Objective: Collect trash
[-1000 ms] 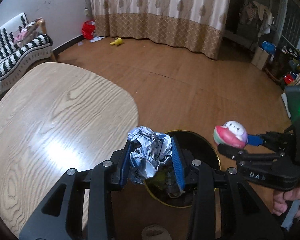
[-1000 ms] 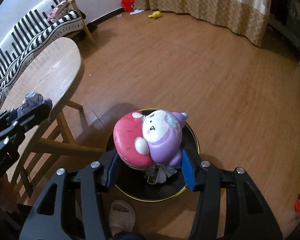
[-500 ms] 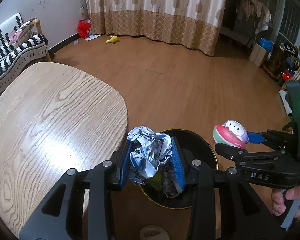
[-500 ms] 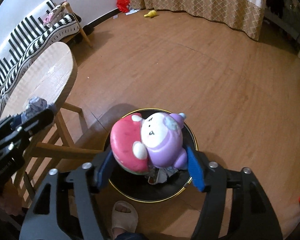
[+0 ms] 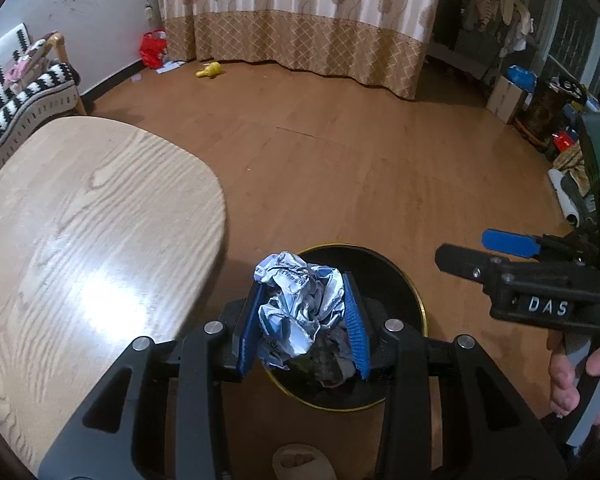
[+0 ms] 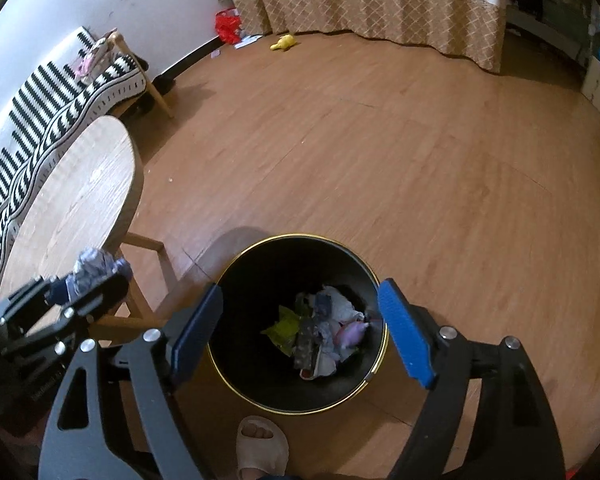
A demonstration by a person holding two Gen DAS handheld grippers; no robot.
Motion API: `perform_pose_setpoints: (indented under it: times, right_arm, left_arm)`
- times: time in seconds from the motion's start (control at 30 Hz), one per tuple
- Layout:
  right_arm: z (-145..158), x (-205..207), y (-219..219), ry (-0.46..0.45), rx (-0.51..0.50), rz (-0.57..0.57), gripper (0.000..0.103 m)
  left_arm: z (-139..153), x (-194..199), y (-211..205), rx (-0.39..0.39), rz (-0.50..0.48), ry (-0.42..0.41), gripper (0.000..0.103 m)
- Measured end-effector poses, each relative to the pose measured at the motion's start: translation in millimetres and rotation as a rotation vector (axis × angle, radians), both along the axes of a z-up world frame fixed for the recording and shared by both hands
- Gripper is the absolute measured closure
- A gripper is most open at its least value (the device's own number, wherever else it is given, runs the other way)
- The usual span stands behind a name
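A black trash bin with a gold rim (image 6: 236,256) stands on the wood floor; it also shows in the left wrist view (image 5: 414,292). Trash lies in it, including a purple toy (image 6: 354,334). My right gripper (image 6: 300,326) is open and empty right above the bin; it shows in the left wrist view (image 5: 472,250) at the right. My left gripper (image 5: 304,320) is shut on a crumpled silver wrapper (image 5: 300,300), held above the bin's left rim. It also shows in the right wrist view (image 6: 88,280) with the wrapper (image 6: 92,266).
A rounded wooden table (image 5: 80,220) stands left of the bin. A striped sofa (image 6: 40,108) is behind it. A slippered foot (image 6: 260,444) is just in front of the bin. A yellow toy (image 5: 209,71) and red bag (image 5: 153,48) lie by the curtain.
My right gripper opened and the pink and purple toy dropped into the bin. My left gripper moved a little further over the bin, still holding the wrapper.
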State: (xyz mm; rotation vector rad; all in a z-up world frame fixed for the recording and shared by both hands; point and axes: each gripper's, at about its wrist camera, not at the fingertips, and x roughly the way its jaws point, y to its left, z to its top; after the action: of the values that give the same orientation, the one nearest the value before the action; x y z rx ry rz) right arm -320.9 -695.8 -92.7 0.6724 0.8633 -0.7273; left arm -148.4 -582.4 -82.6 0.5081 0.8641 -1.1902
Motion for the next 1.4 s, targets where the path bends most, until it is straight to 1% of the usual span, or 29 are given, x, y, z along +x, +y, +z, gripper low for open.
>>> perform_pose_setpoints:
  times: [0.07, 0.17, 0.23, 0.27, 0.33, 0.43, 0.53, 0.63, 0.77, 0.87, 0.97, 1.07, 1.13, 1.2, 1.23, 1.27, 1.3, 1.37, 1.4]
  right_arm:
    - [2.2, -5.2, -2.4, -0.01, -0.002, -0.022, 0.024]
    - [4.5, -9.8, -5.0, -0.028, 0.006, -0.042, 0.022]
    - [4.9, -11.2, -4.5, -0.036, 0.013, -0.05, 0.022]
    - [4.9, -11.4, -4.6, -0.036, 0.013, -0.051, 0.022]
    - [5.4, -11.5, -5.0, -0.035, 0.01, -0.053, 0.022]
    - [5.8, -11.7, -4.5, -0.039, 0.007, -0.056, 0.021]
    - [9.0, -11.5, -3.8, -0.048, 0.002, -0.055, 0.02]
    - [12.1, -8.0, -0.6, -0.056, -0.004, -0.047, 0.02]
    - [17.6, 1.9, 6.1, -0.062, -0.012, -0.023, 0.02]
    - [25.3, 17.4, 14.7, -0.077, -0.021, 0.009, 0.019]
    - [38.5, 45.4, 32.4, -0.093, -0.043, 0.077, 0.019]
    - [51.1, 77.3, 53.9, -0.105, -0.06, 0.153, 0.018]
    - [62.1, 108.4, 76.7, -0.12, -0.073, 0.233, 0.018]
    - [67.4, 132.8, 96.6, -0.124, -0.081, 0.295, 0.018]
    - [71.2, 150.7, 112.1, -0.125, -0.083, 0.342, 0.018]
    - [73.9, 163.8, 124.0, -0.125, -0.086, 0.374, 0.018]
    - [76.3, 176.6, 136.2, -0.125, -0.09, 0.408, 0.018]
    - [81.0, 206.5, 168.1, -0.122, -0.099, 0.484, 0.018]
    - [82.9, 218.3, 182.8, -0.123, -0.104, 0.514, 0.017]
  left_arm:
    - [-1.9, -2.8, -1.2, -0.003, -0.014, 0.01, 0.065]
    - [-4.9, -8.1, -3.2, -0.001, -0.028, 0.001, 0.055]
    - [-7.0, -9.6, -4.3, 0.003, -0.031, 0.007, 0.043]
    - [-7.8, -10.2, -4.1, 0.003, -0.032, 0.011, 0.04]
    - [-8.2, -11.6, -4.4, 0.001, -0.028, 0.006, 0.028]
    - [-6.8, -13.8, -4.4, -0.006, -0.032, 0.001, 0.018]
    - [-4.9, -14.7, -1.9, -0.011, -0.031, -0.006, 0.013]
    - [-0.3, -12.1, 3.3, -0.012, -0.02, -0.021, 0.013]
    - [15.5, -1.4, 21.5, -0.039, 0.027, -0.026, 0.012]
    - [33.3, 17.6, 47.4, -0.07, 0.092, -0.04, 0.011]
    - [47.9, 42.8, 82.1, -0.089, 0.177, -0.049, 0.01]
    - [57.9, 74.1, 129.3, -0.094, 0.293, -0.072, 0.01]
    - [64.2, 96.5, 167.4, -0.085, 0.388, -0.102, 0.01]
    - [69.1, 119.0, 208.5, -0.079, 0.49, -0.115, 0.01]
    - [71.0, 129.6, 228.1, -0.083, 0.541, -0.114, 0.01]
    - [72.7, 143.4, 257.1, -0.089, 0.618, -0.114, 0.01]
    - [73.7, 150.7, 274.3, -0.092, 0.663, -0.114, 0.01]
    - [71.4, 168.5, 322.8, -0.092, 0.782, -0.111, 0.01]
    - [70.8, 175.4, 343.3, -0.087, 0.825, -0.108, 0.01]
